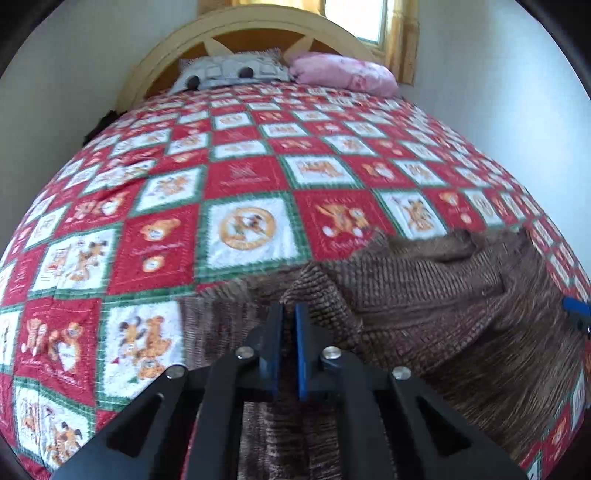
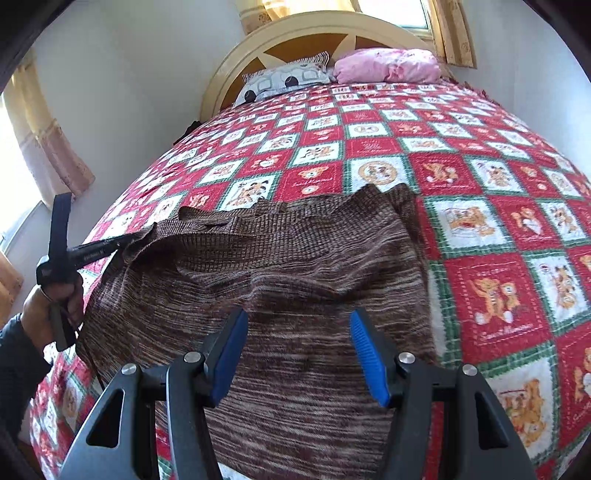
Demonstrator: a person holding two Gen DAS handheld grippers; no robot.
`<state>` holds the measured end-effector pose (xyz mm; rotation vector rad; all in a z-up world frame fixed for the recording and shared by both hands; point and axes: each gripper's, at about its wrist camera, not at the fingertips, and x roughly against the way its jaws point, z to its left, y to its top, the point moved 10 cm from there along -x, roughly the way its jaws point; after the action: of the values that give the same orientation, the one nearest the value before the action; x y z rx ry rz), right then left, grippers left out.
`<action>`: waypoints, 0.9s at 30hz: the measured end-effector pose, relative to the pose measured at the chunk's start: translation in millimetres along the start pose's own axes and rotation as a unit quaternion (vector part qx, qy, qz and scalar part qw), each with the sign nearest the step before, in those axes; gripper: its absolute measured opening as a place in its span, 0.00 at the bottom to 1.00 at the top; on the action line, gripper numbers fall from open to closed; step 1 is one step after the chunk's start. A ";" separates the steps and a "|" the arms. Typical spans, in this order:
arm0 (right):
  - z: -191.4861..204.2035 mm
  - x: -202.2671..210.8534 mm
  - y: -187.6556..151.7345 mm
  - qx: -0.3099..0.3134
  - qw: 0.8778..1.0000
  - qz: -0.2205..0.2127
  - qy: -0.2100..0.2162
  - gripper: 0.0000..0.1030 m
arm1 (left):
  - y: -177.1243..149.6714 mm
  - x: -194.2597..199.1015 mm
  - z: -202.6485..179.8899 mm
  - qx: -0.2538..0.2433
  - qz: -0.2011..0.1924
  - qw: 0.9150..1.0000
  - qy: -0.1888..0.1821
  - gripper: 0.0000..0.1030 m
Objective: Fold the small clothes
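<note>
Our left gripper (image 1: 290, 314) points downward with its jaws closed together. Our right gripper (image 2: 299, 332) points downward too, jaws parted, its blue pads (image 2: 231, 354) well apart.

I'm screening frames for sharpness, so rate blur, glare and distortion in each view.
Left wrist view: motion blur smears the quilt and brown sweater; window blown out; strong fisheye bulge. Right wrist view: sharper, sweater knit readable; windows glare at top and left edge; same bulge, dark corners.
</note>
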<state>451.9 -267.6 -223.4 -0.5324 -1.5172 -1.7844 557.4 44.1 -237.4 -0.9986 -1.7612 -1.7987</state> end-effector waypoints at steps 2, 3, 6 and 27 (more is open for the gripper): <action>-2.1 1.2 -0.8 -0.002 1.000 -0.003 0.000 0.57 | -2.9 5.7 6.3 0.028 -0.004 1.000 -0.001 0.07; -3.2 1.2 -1.3 -0.004 1.000 -0.004 0.000 0.57 | -4.8 5.5 11.4 0.038 -0.001 0.999 0.004 0.06; -5.0 0.9 -4.5 -0.012 1.000 -0.004 0.003 0.57 | -8.2 7.8 22.2 0.064 -0.002 0.998 0.010 0.07; -42.7 58.9 -57.7 -0.055 0.998 -0.012 -0.017 0.57 | -113.6 84.3 -10.6 0.084 0.028 0.996 -0.015 0.41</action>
<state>376.5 -321.4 -229.4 -0.6026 -1.4598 -1.8938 417.1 60.2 -250.3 -1.0004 -1.8496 -1.5805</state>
